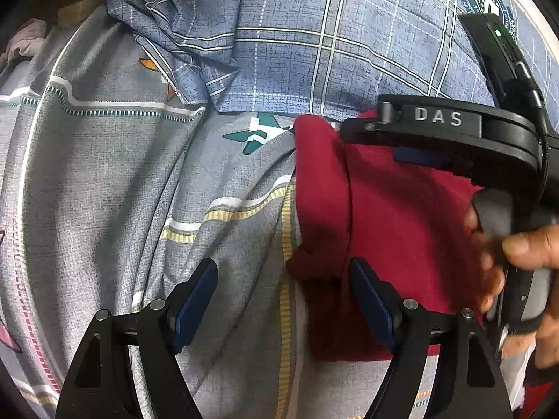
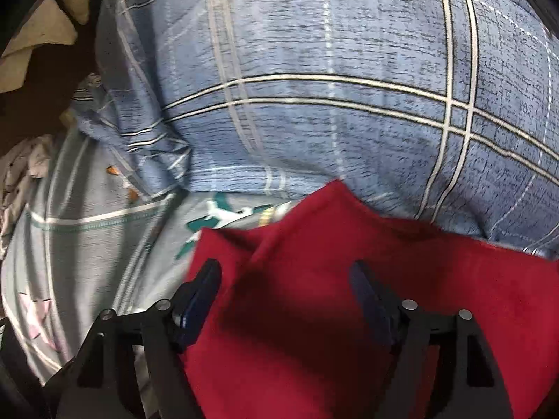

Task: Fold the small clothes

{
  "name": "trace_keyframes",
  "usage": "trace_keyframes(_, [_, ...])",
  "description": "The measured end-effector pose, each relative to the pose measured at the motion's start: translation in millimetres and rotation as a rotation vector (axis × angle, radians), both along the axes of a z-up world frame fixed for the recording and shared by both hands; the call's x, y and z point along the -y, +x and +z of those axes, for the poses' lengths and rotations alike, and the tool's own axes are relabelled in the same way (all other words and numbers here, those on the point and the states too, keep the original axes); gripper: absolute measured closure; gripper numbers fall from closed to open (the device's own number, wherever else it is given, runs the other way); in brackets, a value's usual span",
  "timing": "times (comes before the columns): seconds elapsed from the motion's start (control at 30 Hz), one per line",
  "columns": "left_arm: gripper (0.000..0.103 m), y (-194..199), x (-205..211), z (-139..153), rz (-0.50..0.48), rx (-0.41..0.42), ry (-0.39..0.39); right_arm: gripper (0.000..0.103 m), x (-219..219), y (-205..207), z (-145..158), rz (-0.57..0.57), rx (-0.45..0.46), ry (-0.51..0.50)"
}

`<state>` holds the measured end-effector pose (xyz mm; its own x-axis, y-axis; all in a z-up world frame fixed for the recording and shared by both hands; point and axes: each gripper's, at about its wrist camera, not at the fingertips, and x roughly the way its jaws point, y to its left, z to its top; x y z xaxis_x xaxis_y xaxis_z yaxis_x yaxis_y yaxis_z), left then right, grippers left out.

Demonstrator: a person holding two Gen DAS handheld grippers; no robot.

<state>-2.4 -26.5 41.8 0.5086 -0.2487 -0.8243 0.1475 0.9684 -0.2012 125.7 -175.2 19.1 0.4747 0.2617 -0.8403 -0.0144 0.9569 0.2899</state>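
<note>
A dark red garment (image 1: 401, 216) lies on the grey printed bedsheet (image 1: 104, 174), folded over along its left side. My left gripper (image 1: 283, 300) hangs open just above the sheet. Its right finger (image 1: 370, 303) is over the garment's left edge, and its left finger (image 1: 195, 300) is over bare sheet. In the right wrist view my right gripper (image 2: 286, 300) stands open over the red garment (image 2: 314, 331), with cloth spread beneath both fingers and nothing pinched. A hand (image 1: 524, 244) holds that gripper's handle at the right of the left wrist view.
A blue plaid pillow or quilt (image 1: 349, 42) bulges just behind the garment, its loose corner (image 1: 167, 35) bunched at the left. A pale crumpled cloth (image 2: 24, 174) lies at the bed's far left edge. Grey sheet (image 2: 87, 244) stretches left of the garment.
</note>
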Motion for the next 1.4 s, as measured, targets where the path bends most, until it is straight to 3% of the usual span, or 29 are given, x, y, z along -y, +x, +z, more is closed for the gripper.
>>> trace_keyframes(0.13, [0.024, 0.5, 2.4, 1.5, 0.001, 0.006, 0.009, 0.020, -28.7, 4.8, -6.8, 0.047, -0.021, -0.003])
trace_keyframes(0.27, [0.023, -0.8, 2.1, 3.2, 0.003, 0.006, 0.009, 0.020, -56.1, 16.4, -19.3, 0.072, -0.040, -0.115])
trace_keyframes(0.47, [0.023, 2.0, 3.0, 2.4, 0.002, 0.006, 0.015, 0.019, -54.8, 13.9, -26.3, 0.054, -0.015, -0.110])
trace_keyframes(0.53, [0.023, 2.6, 2.5, 2.2, 0.001, 0.007, 0.012, 0.025, -57.0, 14.2, -29.4, 0.058, -0.005, -0.133])
trace_keyframes(0.63, [0.023, 3.9, -0.3, 2.6, -0.001, 0.009, -0.011, 0.054, -54.8, 7.8, -30.0, 0.048, 0.029, -0.180])
trace_keyframes(0.67, [0.023, 4.0, -1.8, 3.5, -0.003, 0.014, -0.026, 0.063, -53.3, 5.1, -29.9, 0.053, 0.035, -0.157])
trace_keyframes(0.77, [0.024, 4.1, -5.0, 6.6, -0.018, 0.031, -0.079, 0.075, -44.2, -1.3, -25.0, 0.058, 0.044, -0.097])
trace_keyframes(0.97, [0.024, 5.4, -7.0, 7.9, -0.103, 0.011, -0.222, 0.084, -8.1, -1.2, -13.8, 0.006, 0.039, 0.098])
trace_keyframes(1.07, [0.024, 5.7, 1.0, 7.1, -0.165, 0.024, -0.223, 0.085, 4.4, -4.0, -9.7, -0.010, 0.037, 0.151])
trace_keyframes(1.17, [0.024, 13.6, 9.5, -3.3, -0.165, 0.009, -0.173, 0.086, 8.4, -7.3, -5.5, -0.008, 0.037, 0.162])
trace_keyframes(1.27, [0.028, 27.7, 11.7, -18.5, -0.112, -0.033, -0.178, 0.086, 7.6, -8.1, -3.1, 0.002, 0.036, 0.167])
trace_keyframes(1.33, [0.047, 32.5, 8.3, -20.5, -0.090, -0.030, -0.245, 0.086, 7.6, -8.3, -0.6, 0.010, 0.038, 0.155])
trace_keyframes(1.4, [0.058, 32.1, 8.9, -20.7, -0.086, -0.037, -0.269, 0.086, 6.7, -7.7, 0.3, 0.022, 0.031, 0.154])
